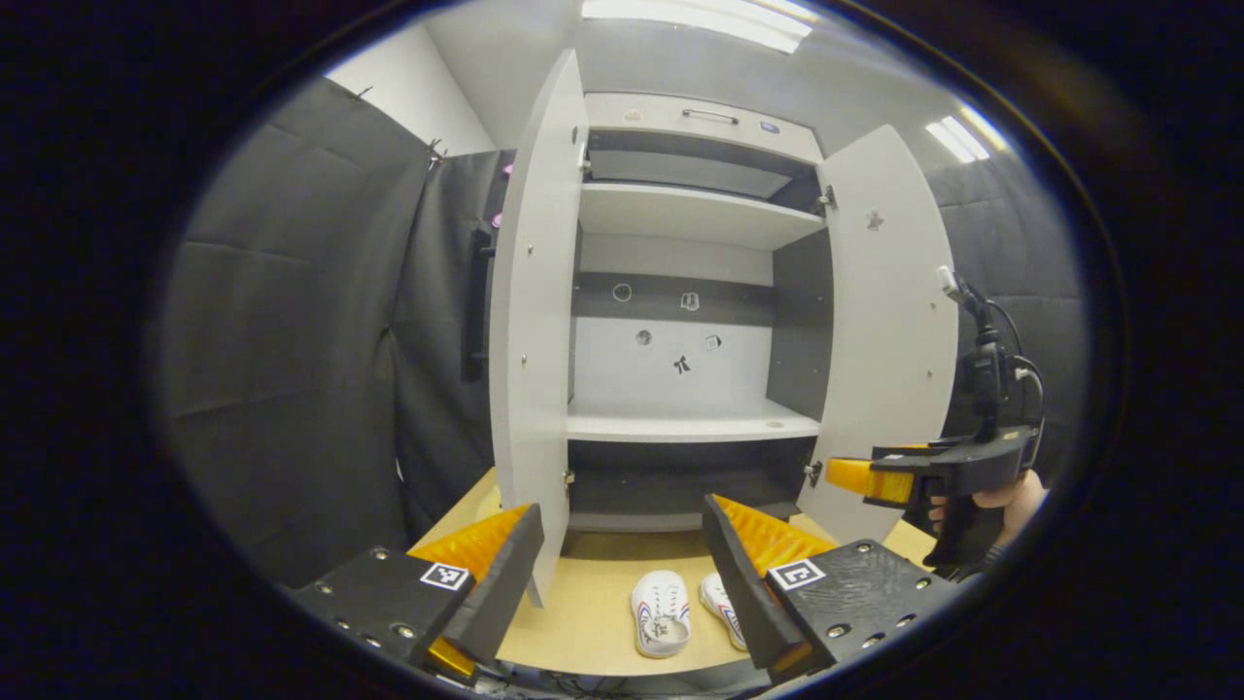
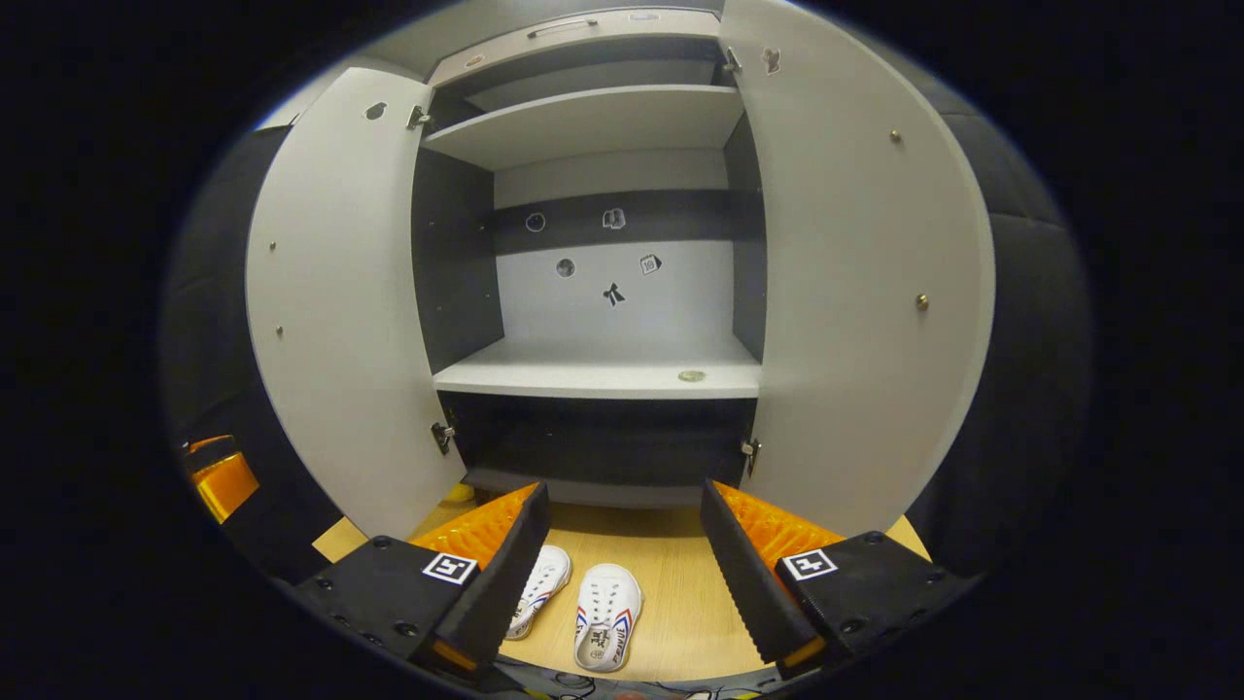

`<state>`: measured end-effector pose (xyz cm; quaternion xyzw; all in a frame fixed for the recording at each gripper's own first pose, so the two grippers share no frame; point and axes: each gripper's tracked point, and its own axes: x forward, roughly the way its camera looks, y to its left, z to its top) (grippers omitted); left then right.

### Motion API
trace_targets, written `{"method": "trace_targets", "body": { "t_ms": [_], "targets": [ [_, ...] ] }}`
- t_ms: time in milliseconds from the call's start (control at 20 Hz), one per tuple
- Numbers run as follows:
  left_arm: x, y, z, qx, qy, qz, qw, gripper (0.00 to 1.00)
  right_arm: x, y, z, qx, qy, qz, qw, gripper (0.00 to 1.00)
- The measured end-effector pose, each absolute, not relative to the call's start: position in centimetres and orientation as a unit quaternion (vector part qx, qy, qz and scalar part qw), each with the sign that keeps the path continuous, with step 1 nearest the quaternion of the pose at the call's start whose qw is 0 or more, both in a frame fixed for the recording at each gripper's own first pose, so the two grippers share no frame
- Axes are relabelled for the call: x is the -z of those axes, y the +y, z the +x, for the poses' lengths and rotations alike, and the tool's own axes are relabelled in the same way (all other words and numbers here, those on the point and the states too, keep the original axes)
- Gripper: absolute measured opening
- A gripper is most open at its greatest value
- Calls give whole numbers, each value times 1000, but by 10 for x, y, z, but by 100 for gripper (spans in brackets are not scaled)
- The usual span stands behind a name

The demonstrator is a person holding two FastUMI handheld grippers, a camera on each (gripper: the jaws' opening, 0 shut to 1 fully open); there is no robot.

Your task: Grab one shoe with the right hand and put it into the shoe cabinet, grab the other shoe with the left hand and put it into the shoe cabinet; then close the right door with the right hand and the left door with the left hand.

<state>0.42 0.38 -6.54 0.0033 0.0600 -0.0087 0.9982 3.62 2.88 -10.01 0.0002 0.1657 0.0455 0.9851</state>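
Two white shoes with red and blue side stripes lie side by side on the wooden table before the shoe cabinet. In the left gripper view one shoe (image 1: pixel 660 611) lies between my left gripper's (image 1: pixel 622 569) open fingers and the other shoe (image 1: pixel 721 607) is partly hidden by the right finger. In the right gripper view one shoe (image 2: pixel 608 615) is in plain sight and the other shoe (image 2: pixel 540 585) is half behind the left finger of my open right gripper (image 2: pixel 622 559). Both grippers hover above the shoes, holding nothing. The left door (image 1: pixel 531 321) and right door (image 2: pixel 855 282) stand wide open.
The cabinet's middle shelf (image 2: pixel 598 374) is bare apart from a small round mark; an upper shelf (image 1: pixel 690 214) sits above it. A hand holds the right gripper (image 1: pixel 880 479) at the right of the left gripper view. Black cloth walls flank the cabinet. The table edge (image 1: pixel 622 666) is close.
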Motion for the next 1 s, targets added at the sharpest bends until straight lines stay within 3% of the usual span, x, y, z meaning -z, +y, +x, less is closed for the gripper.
{"method": "trace_targets", "body": {
  "t_ms": [550, 1000],
  "targets": [
    [97, -7, 14, 9, 118, -38, 992, 95, 230, 26, 70, -54, 341, 33, 938, 98],
    [142, -25, 22, -19, 188, -34, 981, 95, 327, 71, 54, -127, 443, 48, 886, 98]
  ]
}}
